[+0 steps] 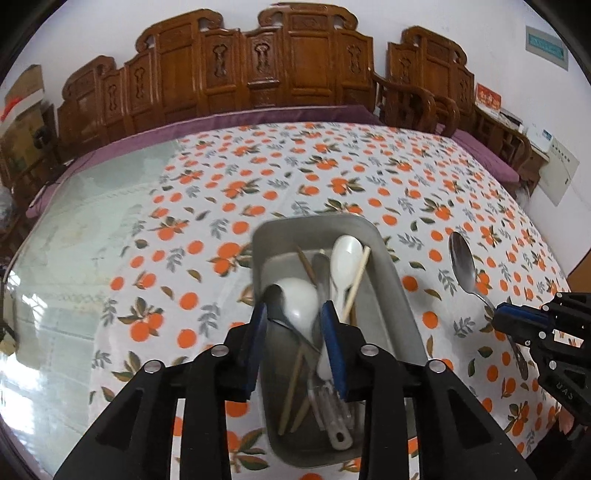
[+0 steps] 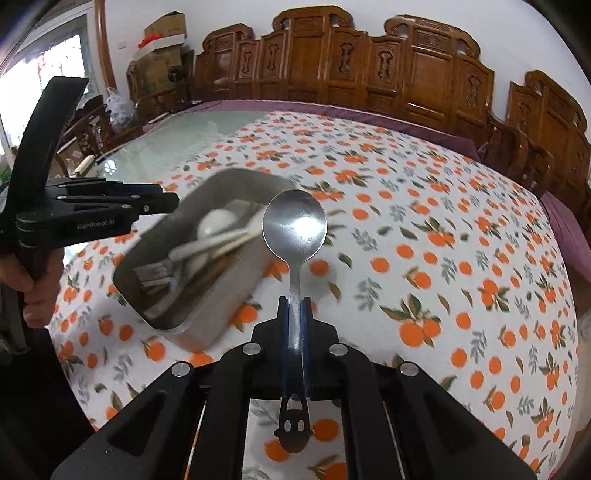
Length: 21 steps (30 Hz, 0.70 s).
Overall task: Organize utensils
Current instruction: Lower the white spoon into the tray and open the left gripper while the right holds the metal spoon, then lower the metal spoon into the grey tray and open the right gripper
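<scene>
A grey metal tray [image 1: 388,258] sits on the orange-patterned tablecloth and holds white ceramic spoons [image 1: 345,254], chopsticks [image 1: 356,280] and metal utensils. My left gripper [image 1: 295,317] hangs open and empty just above the tray's near half. My right gripper [image 2: 295,306] is shut on the handle of a steel spoon [image 2: 294,221], bowl pointing forward, held above the cloth to the right of the tray [image 2: 236,177]. The steel spoon [image 1: 461,258] and right gripper [image 1: 496,319] also show at the right of the left wrist view. The left gripper [image 2: 173,203] shows at the left of the right wrist view.
The tablecloth [image 2: 424,221] covers the right part of a glass-topped table [image 1: 92,229]. Carved wooden chairs [image 1: 288,62] line the far edge. Cardboard boxes [image 2: 162,33] stand at the far left corner.
</scene>
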Available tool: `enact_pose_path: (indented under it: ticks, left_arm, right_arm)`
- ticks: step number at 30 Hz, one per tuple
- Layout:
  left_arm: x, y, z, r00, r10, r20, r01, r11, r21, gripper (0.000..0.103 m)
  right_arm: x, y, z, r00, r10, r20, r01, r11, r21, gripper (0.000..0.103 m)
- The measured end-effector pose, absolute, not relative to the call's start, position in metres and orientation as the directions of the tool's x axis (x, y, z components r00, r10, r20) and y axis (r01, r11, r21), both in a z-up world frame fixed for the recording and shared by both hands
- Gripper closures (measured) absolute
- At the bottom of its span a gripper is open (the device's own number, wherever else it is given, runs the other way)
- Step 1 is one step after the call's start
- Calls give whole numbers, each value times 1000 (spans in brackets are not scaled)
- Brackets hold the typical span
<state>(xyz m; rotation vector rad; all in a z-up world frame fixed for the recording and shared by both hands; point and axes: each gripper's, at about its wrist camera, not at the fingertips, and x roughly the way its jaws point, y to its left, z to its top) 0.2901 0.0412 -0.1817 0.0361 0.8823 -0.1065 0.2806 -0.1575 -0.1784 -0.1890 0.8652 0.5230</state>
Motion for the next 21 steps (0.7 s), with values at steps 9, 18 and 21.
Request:
enact_pose_path:
  ticks: [9,18,21]
  left_arm:
    - [288,74,-171,658,-65,-750,56,998,-38,66]
    - [286,89,-164,678,-53,-733,34,999,-40,60]
    - [284,96,-162,685,-49,-727,24,999,-46,59]
  right_arm:
    - [294,-114,-159,529,409,-743,-549,833,68,95]
    - [313,-79,-161,513,437,-739,-563,821,94,95]
    - [320,-69,-163,506,446,-738,-563,819,109,95]
